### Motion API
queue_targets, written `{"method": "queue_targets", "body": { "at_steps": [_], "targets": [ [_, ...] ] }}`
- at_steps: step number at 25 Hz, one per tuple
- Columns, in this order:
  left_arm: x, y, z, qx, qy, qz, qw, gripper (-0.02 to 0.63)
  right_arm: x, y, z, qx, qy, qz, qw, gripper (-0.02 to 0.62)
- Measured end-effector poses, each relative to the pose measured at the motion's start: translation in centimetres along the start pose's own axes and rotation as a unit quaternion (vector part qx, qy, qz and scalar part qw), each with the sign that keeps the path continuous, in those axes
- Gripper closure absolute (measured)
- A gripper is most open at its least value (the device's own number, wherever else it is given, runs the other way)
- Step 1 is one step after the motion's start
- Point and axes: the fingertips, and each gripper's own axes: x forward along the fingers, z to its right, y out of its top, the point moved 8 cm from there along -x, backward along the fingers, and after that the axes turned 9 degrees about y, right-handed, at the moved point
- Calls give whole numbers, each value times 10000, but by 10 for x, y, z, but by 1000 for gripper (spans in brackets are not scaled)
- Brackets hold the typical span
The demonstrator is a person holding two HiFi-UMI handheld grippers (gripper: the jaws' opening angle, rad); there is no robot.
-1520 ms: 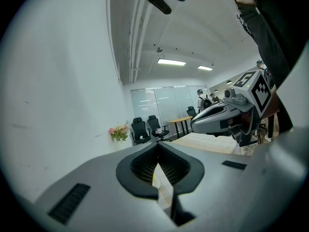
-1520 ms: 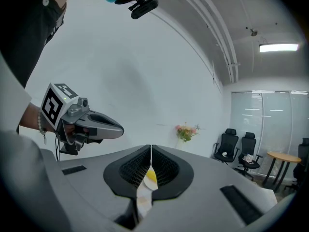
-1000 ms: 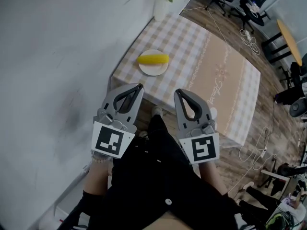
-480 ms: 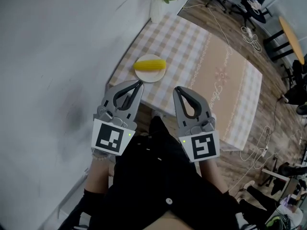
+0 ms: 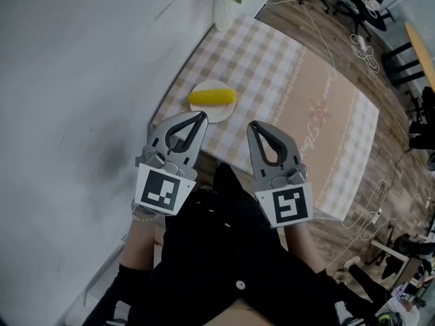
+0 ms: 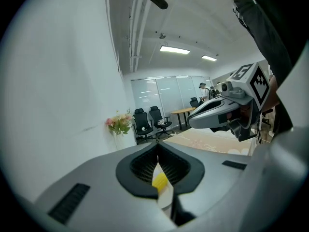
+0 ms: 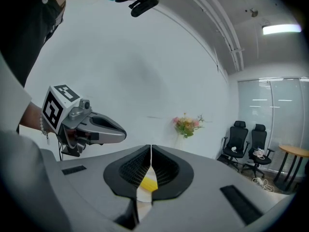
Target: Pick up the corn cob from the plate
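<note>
Ahead, a checked tablecloth (image 5: 279, 60) bears the plate (image 5: 212, 85) beside a white wall (image 5: 81, 66).

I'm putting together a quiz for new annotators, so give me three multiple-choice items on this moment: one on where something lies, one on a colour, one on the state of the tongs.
1. The yellow corn cob lies:
A) on the white round plate
B) on the bare cloth
C) between a pair of jaws

2. The tablecloth under the plate is:
A) plain blue
B) beige-and-white check
C) red striped

3. The left tongs and right tongs are:
A) both wide open
B) one shut on the cob
C) both shut, empty

Answers:
1 A, the cob rests across the plate.
2 B, pale checked squares show all round the plate.
3 C, each gripper view shows the jaw tips meeting with nothing held between them.
</note>
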Motion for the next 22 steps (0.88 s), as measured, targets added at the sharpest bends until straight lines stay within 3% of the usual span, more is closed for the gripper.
{"method": "queue_targets", "body": {
  "at_steps": [12,19,22],
  "targets": [
    [54,-28,6,599,-415,-494,9961,592,14,-21,41,315,-29,-174,9993,552],
    [82,-56,4,627,-608,-872,9924,591,20,-33,59,391,-29,-324,9987,552],
    [93,-66,5,651,-706,-1042,9899,555,21,-37,66,421,-42,-359,9985,552]
  ]
}}
